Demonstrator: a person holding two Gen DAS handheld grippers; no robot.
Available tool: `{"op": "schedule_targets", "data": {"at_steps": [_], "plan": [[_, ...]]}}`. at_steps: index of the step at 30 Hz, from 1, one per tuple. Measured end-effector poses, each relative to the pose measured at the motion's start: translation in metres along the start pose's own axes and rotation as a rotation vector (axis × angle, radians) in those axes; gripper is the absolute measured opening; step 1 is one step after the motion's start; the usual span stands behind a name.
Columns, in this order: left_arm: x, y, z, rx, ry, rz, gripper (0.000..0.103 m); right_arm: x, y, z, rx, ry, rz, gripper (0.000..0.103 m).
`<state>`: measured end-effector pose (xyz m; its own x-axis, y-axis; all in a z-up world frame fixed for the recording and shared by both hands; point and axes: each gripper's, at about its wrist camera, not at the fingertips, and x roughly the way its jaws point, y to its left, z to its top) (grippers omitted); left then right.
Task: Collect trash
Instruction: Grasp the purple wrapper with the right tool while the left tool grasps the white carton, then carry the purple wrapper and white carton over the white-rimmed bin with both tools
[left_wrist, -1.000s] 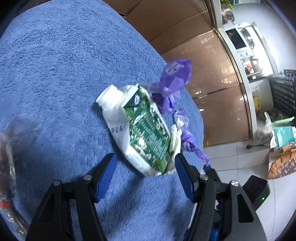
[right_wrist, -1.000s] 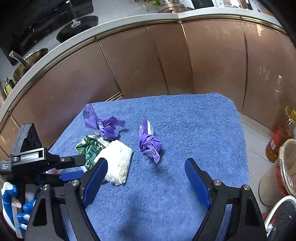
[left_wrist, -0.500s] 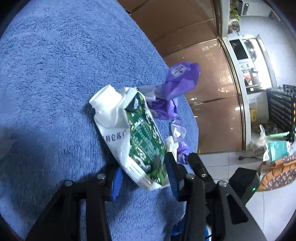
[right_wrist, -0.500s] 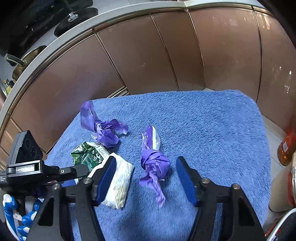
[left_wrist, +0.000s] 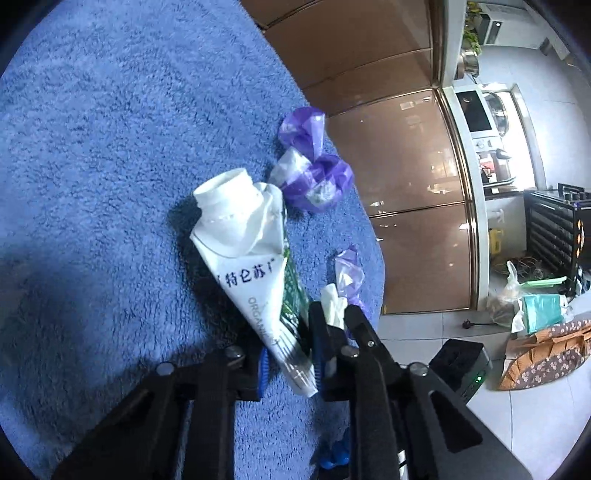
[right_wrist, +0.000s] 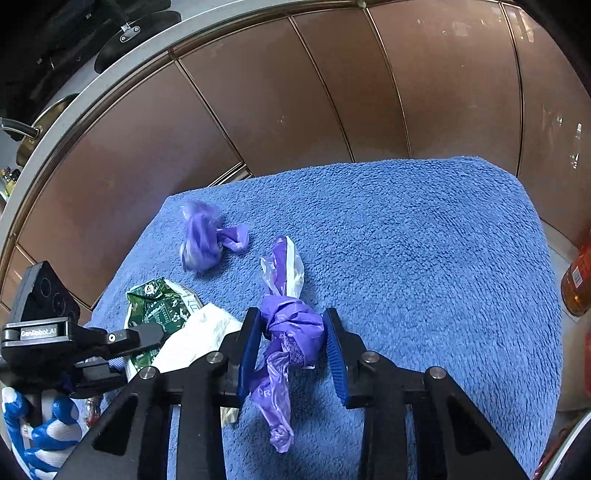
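A crushed white and green milk carton (left_wrist: 255, 280) lies on the blue towel (left_wrist: 92, 147). My left gripper (left_wrist: 290, 363) is shut on the carton's lower end; it also shows in the right wrist view (right_wrist: 159, 306). A crumpled purple bag (right_wrist: 291, 328) sits between the blue pads of my right gripper (right_wrist: 291, 347), which are closed against its sides. A second purple bag (right_wrist: 207, 240) lies further back on the towel (right_wrist: 406, 240); it also shows in the left wrist view (left_wrist: 314, 173).
Brown cabinet fronts (right_wrist: 295, 92) curve behind the towel-covered table. An orange bottle (right_wrist: 578, 280) stands at the right. In the left wrist view, bags and clutter (left_wrist: 535, 310) lie on the tiled floor. A crumpled white tissue (right_wrist: 195, 339) lies beside the carton.
My left gripper closed on the milk carton and tipped it. My right gripper moved forward and closed around the nearer purple bag. The far purple bag shifted and blurs.
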<state>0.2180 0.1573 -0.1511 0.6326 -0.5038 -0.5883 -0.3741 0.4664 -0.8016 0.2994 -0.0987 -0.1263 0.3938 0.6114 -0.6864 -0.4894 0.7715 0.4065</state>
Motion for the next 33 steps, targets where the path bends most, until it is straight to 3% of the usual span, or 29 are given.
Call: {"op": "schedule_targets", "data": {"at_steps": [6, 24, 33], "plan": [[-0.017, -0.006, -0.007, 0.033, -0.009, -0.013, 0.009, -0.021, 0.007, -0.014, 0.006, -0.021, 0.006, 0.031], [-0.101, -0.02, -0.037, 0.116, -0.068, -0.065, 0.009, -0.1, 0.041, -0.056, 0.015, -0.104, 0.02, 0.031], [-0.128, -0.059, -0.068, 0.243, -0.043, -0.131, 0.009, -0.149, 0.046, -0.076, 0.052, -0.202, -0.011, 0.031]]}}
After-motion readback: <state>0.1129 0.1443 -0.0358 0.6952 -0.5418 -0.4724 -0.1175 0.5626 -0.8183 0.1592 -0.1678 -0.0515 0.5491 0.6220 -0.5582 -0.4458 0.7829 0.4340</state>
